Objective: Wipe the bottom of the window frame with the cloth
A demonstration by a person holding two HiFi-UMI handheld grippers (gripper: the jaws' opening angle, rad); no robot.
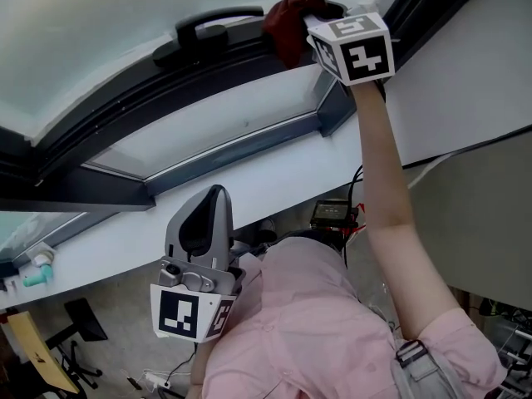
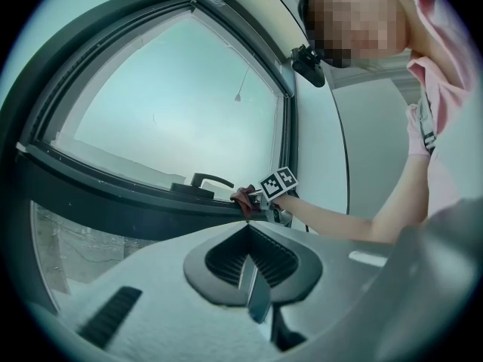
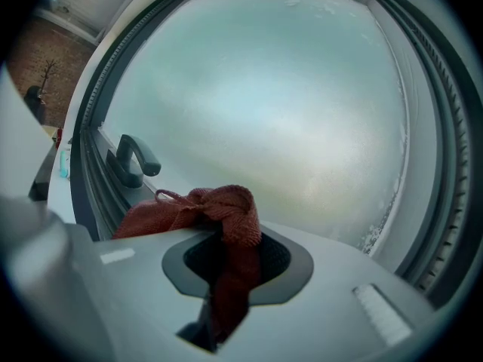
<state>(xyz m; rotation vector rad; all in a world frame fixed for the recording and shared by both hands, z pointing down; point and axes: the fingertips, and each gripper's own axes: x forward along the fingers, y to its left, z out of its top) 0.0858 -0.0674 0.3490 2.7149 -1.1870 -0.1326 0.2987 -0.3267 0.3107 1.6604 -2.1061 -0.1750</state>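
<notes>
Fingers of the right gripper (image 3: 226,277) are seen clamped on the red cloth (image 3: 219,210), a fold of which is pinched between them while the rest is bunched out ahead of the jaws. In the head view this gripper (image 1: 320,19) is held up on an outstretched arm, and the cloth (image 1: 289,25) is pressed against the dark frame (image 1: 208,69) at the foot of the glass (image 3: 287,104), just beside the handle (image 1: 212,23) and near the frame's corner. Fingers of the left gripper (image 2: 253,277) are shown together with nothing between them; it (image 1: 208,214) is held low, close to the pink shirt (image 1: 307,322), well apart from the cloth.
</notes>
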